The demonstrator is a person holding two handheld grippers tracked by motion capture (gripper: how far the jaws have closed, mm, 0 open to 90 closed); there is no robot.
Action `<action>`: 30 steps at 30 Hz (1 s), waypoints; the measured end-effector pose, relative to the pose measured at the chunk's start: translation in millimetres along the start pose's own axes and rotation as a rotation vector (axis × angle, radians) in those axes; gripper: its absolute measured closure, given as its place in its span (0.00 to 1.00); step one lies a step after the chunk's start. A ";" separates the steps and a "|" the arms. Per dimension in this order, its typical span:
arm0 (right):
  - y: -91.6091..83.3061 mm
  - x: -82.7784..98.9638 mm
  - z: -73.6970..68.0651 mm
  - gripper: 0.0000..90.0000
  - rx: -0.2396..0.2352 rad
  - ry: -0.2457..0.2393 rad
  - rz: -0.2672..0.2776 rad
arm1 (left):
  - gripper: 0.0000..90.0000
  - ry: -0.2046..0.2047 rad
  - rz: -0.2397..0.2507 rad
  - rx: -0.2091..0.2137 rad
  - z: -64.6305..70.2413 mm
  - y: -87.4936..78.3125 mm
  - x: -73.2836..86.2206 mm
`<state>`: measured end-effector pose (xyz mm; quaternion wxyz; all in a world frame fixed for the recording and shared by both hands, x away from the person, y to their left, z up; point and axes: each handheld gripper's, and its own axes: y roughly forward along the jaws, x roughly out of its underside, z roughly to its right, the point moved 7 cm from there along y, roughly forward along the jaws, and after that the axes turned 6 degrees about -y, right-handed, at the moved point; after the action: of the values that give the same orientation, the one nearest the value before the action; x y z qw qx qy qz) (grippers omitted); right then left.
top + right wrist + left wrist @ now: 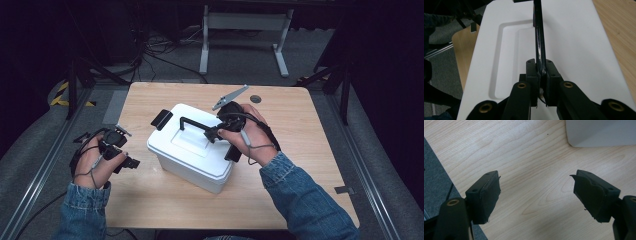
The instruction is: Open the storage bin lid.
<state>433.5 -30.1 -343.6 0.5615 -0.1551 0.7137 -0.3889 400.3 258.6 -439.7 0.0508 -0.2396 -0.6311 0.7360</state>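
White rectangular plastic bin [192,150] sits mid-table, its thin black carry handle [539,42] clamped in the right gripper [540,75], left gripper [536,192] wide and empty alongside; lifting judged next, requiring a steady vertical pull.

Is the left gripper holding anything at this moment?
No. In the left gripper view the left gripper has its jaws wide apart over bare table, with nothing between them and the white box off to the side.

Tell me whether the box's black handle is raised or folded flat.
Raised: the handle stands above the white lid, clamped by the right gripper.
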 end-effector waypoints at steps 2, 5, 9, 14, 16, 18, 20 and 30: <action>-2.9 -2.5 -2.3 0.95 -0.001 -0.004 0.010 | 0.25 0.001 -0.006 0.003 0.6 0.3 0.5; -9.0 -7.0 -5.6 0.95 0.000 -0.017 0.031 | 0.25 -0.005 -0.006 0.006 1.2 0.3 0.8; -16.0 -10.8 -7.5 0.95 0.003 -0.026 0.056 | 0.25 -0.002 0.001 -0.001 0.1 0.1 0.1; -22.7 -12.4 -6.9 0.95 0.011 -0.027 0.073 | 0.25 -0.003 0.001 0.001 0.3 0.2 0.2; -25.0 -12.5 -6.2 0.95 0.014 -0.025 0.080 | 0.25 -0.005 0.001 0.002 0.2 0.1 0.4; -27.5 -12.2 -5.2 0.95 0.018 -0.024 0.083 | 0.25 -0.005 0.002 0.002 0.0 0.0 0.4; -30.5 -11.4 -3.7 0.95 0.024 -0.021 0.084 | 0.25 -0.004 0.001 0.003 -0.4 -0.4 0.5; -55.4 -1.2 15.9 0.95 0.084 0.011 0.109 | 0.24 0.000 0.009 0.006 -1.1 -0.5 0.6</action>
<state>436.6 -71.3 -303.5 0.5841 -0.0899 0.7071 -0.3883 400.2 259.9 -439.5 0.0484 -0.2422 -0.6279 0.7381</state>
